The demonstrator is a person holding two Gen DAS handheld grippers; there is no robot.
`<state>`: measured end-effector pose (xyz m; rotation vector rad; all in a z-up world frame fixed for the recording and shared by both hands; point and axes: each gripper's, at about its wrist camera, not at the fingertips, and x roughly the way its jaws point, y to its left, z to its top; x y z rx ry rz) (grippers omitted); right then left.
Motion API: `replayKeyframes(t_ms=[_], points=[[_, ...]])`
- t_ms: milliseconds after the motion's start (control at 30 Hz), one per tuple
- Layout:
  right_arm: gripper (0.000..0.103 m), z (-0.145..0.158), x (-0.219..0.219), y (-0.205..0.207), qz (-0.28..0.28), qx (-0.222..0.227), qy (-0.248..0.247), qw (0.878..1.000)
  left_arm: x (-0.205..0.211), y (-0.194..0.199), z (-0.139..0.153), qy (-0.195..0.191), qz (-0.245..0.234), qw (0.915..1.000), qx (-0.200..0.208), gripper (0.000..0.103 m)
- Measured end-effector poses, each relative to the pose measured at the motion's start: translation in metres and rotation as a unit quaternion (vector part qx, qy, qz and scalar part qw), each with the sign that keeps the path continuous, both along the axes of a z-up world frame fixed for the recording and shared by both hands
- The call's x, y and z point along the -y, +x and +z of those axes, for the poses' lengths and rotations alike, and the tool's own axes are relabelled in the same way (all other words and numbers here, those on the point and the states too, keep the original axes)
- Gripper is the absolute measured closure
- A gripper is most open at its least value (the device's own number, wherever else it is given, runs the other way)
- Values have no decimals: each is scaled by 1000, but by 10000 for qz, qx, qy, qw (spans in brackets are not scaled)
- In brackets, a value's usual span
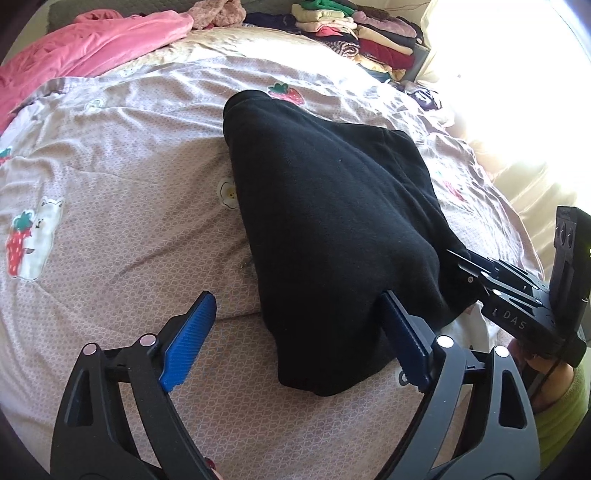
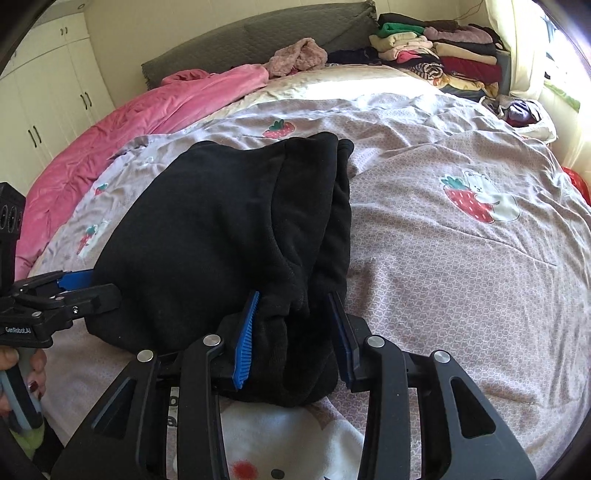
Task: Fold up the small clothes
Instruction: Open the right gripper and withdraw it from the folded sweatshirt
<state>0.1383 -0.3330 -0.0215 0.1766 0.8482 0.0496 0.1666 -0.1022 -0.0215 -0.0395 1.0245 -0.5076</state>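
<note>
Black garment (image 1: 325, 221) lies on the bed (image 1: 110, 155), on the strawberry-print cover, already doubled over into a thick, roughly rectangular bundle with layered edges showing along its right side in the right wrist view. Going left to right: pink blanket (image 1: 92, 48) bunched at the bed's far left, untouched and not part of the fold. Left tongs (image 1: 295, 332) spread wide, blue pads clear of the cloth on the left pad; the right pad sits just at the bundle's near edge, nothing pinched. Judgement: this side looks released. Middle: the bundle itself, fairly flat on top, near hem rounded and a bit puffy, so the fold seems made but not pressed neat. Right tongs (image 2: 293, 336) pinching the near right corner of the garment, a wad of folded layers squeezed between the pads, so that corner is not yet let go. Far right, at the head of the bed: stack of folded clothes (image 1: 354, 33), several colours, suggesting earlier items are done; a small loose heap of dark cloth (image 2: 517, 110) near the window side may be waiting, hard to tell. Judged progress: this piece nearly finished, needs release and maybe one more fold or move to the stack.
</note>
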Motion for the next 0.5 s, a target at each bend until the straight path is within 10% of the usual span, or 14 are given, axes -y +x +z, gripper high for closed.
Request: replayKeyframes(t_ms=[500], points=[[12,31,-5,-29,-222,395,-343,9984,-10,-12,15,-61,128,9998,152,10]])
